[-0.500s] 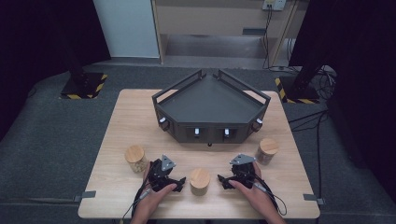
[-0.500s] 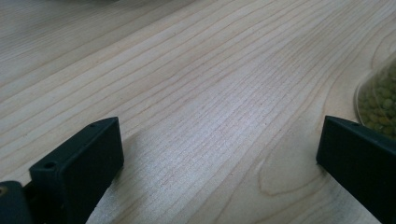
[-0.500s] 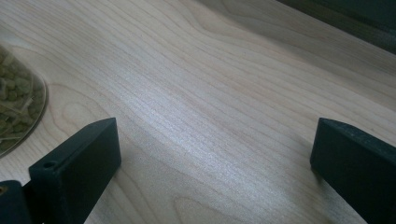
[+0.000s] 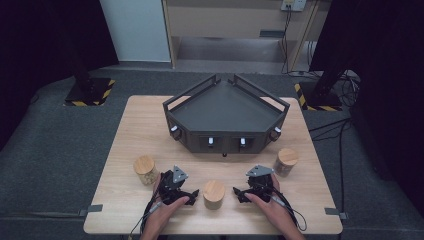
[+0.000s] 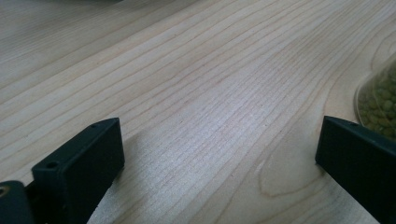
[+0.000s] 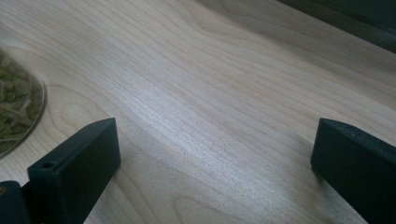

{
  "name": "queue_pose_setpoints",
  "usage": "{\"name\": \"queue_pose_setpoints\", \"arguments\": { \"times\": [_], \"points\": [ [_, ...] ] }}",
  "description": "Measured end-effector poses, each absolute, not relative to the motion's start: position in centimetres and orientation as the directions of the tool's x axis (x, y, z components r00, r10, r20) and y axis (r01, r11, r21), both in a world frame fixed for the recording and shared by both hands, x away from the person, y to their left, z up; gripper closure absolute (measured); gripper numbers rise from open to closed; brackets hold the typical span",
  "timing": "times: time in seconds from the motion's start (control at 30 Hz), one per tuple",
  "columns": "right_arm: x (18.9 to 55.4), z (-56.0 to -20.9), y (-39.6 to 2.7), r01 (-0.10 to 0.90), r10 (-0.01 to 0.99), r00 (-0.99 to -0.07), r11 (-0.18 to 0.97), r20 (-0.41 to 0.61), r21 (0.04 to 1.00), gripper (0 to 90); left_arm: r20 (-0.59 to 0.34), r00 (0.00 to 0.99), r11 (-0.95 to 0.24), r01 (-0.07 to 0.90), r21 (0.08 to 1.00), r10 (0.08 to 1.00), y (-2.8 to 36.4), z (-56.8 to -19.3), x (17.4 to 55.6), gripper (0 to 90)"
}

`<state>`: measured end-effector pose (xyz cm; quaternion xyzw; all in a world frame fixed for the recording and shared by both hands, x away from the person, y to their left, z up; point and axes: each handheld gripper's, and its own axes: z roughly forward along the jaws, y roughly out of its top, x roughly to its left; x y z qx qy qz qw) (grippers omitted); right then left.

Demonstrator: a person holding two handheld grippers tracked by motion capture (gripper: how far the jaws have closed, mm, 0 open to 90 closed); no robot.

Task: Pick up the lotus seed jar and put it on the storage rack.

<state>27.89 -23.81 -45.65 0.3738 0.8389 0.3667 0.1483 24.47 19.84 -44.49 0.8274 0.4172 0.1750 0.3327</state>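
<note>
Three glass jars with wooden lids stand on the wooden table (image 4: 130, 130): a left jar (image 4: 144, 169), a middle jar (image 4: 214, 193) and a right jar (image 4: 286, 161). My left gripper (image 4: 179, 186) rests on the table just left of the middle jar, and my right gripper (image 4: 254, 186) rests just right of it. In the left gripper view the gripper (image 5: 219, 154) is open over bare wood, with a jar of green grains (image 5: 380, 100) behind its right jaw. In the right gripper view the gripper (image 6: 215, 154) is open too, a jar of greenish bits (image 6: 18, 107) at its left.
A dark angular tray (image 4: 225, 107) with raised walls sits at the back middle of the table. A hand holds each gripper near the table's front edge, cables trailing off the front. Grey carpet surrounds the table.
</note>
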Motion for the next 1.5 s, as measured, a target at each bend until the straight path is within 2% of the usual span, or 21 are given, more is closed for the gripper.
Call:
{"name": "queue_pose_setpoints", "arguments": {
  "times": [0.83, 1.5],
  "points": [
    [27.7, -45.7, -23.7, 0.522, 0.742, -0.669, 0.447, 0.025, 0.726, 1.4, 0.058, 0.578, -0.407, 0.495, 0.768, 0.814, 20.3, -40.6, 22.9, 3.6],
    [27.7, -45.7, -23.7, 0.524, 0.745, -0.667, 0.445, 0.026, 0.726, 1.4, 0.077, 0.543, -0.374, 0.463, 0.804, 0.836, 22.3, -38.2, 22.0, 3.6]
  ]
}}
